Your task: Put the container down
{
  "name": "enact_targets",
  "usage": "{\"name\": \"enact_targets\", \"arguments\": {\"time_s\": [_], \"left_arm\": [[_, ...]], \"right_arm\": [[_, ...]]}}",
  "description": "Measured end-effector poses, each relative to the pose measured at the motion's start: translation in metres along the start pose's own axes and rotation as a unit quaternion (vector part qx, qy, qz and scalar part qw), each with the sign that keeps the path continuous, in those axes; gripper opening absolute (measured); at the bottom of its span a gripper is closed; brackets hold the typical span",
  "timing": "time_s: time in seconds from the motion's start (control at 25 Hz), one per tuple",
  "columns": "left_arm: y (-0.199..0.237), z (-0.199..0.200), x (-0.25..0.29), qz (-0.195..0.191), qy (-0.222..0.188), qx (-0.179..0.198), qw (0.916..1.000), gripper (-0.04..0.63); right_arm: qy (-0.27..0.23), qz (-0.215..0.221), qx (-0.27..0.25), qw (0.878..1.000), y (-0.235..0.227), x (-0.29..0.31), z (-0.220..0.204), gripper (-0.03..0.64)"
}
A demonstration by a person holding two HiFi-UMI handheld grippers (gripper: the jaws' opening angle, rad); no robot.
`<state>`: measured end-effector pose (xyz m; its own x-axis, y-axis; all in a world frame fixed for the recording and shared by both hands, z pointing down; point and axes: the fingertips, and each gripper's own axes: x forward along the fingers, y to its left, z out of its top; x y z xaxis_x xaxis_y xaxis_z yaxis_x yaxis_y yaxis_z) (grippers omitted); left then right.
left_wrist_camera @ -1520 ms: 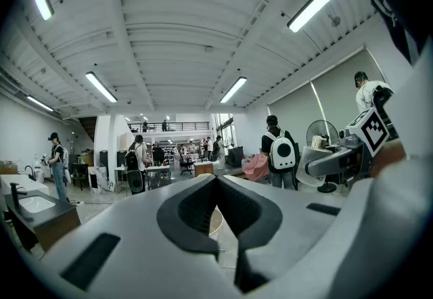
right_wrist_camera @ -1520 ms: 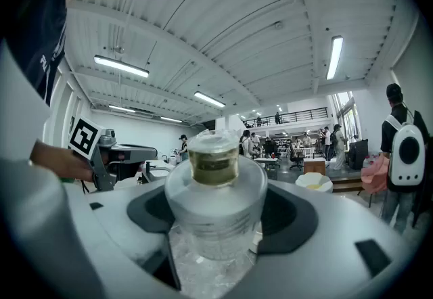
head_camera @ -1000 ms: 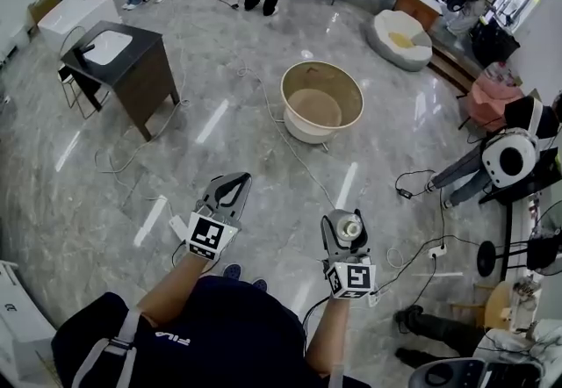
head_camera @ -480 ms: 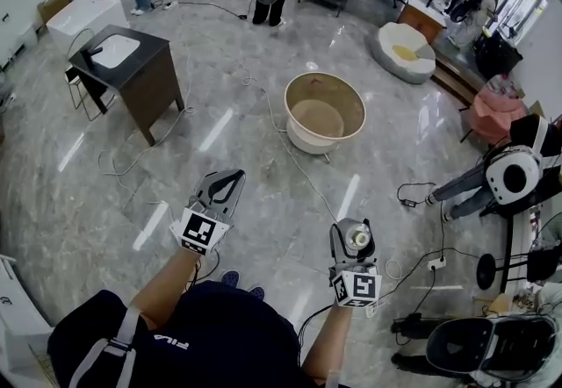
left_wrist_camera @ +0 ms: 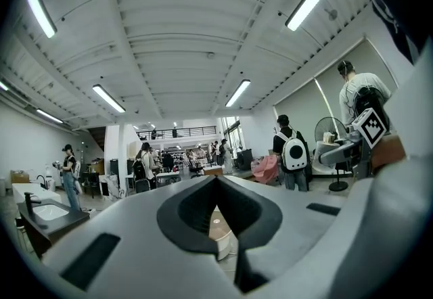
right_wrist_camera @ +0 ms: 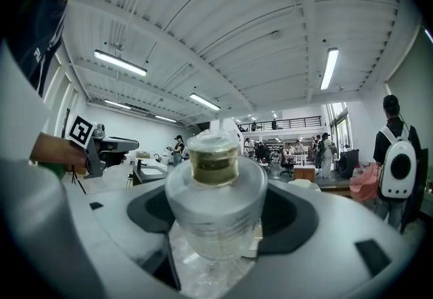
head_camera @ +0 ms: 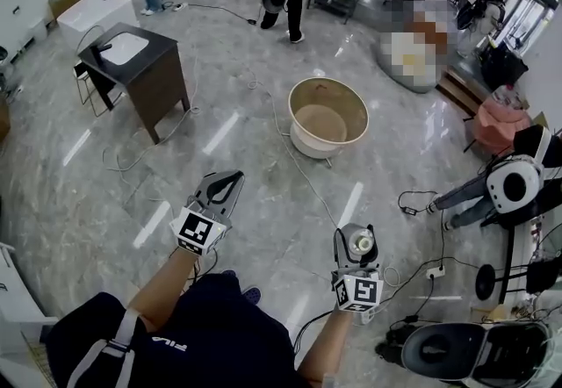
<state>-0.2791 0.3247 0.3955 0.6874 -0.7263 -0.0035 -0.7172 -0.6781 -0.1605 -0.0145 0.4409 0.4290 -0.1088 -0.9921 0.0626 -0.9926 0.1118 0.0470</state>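
Note:
My right gripper (head_camera: 355,239) is shut on a clear frosted plastic container (head_camera: 360,245) and holds it upright in the air above the floor, at the lower right of the head view. In the right gripper view the container (right_wrist_camera: 216,204) fills the space between the jaws, and its yellowish cap (right_wrist_camera: 213,157) points away from the camera. At the lower left, my left gripper (head_camera: 233,179) hangs over the floor with its jaw tips together and nothing in them. The left gripper view shows the dark pads (left_wrist_camera: 252,213) meeting at the tip.
A round beige tub (head_camera: 327,117) stands on the grey marble floor (head_camera: 105,193) ahead, with cables trailing round it. A dark sink cabinet (head_camera: 140,70) is at the back left. People stand at the back, and a person (head_camera: 492,184) sits at the right beside equipment.
The tub and cabinet have drifted slightly lower in the head view. My right gripper with the container sits a little lower and further right. Both grips are unchanged.

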Motion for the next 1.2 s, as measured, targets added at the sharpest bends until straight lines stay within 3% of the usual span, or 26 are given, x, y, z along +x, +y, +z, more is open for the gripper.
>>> {"name": "enact_targets", "arguments": {"time_s": [0.52, 1.2], "left_arm": [[-0.026, -0.005, 0.002, 0.002, -0.007, -0.015, 0.9999, 0.025], [0.002, -0.015, 0.051, -0.007, -0.017, -0.033, 0.9993, 0.025]], "right_arm": [[-0.002, 0.002, 0.002, 1.000, -0.013, -0.005, -0.007, 0.341], [-0.004, -0.006, 0.006, 1.000, -0.023, 0.038, -0.005, 0.341]]}}
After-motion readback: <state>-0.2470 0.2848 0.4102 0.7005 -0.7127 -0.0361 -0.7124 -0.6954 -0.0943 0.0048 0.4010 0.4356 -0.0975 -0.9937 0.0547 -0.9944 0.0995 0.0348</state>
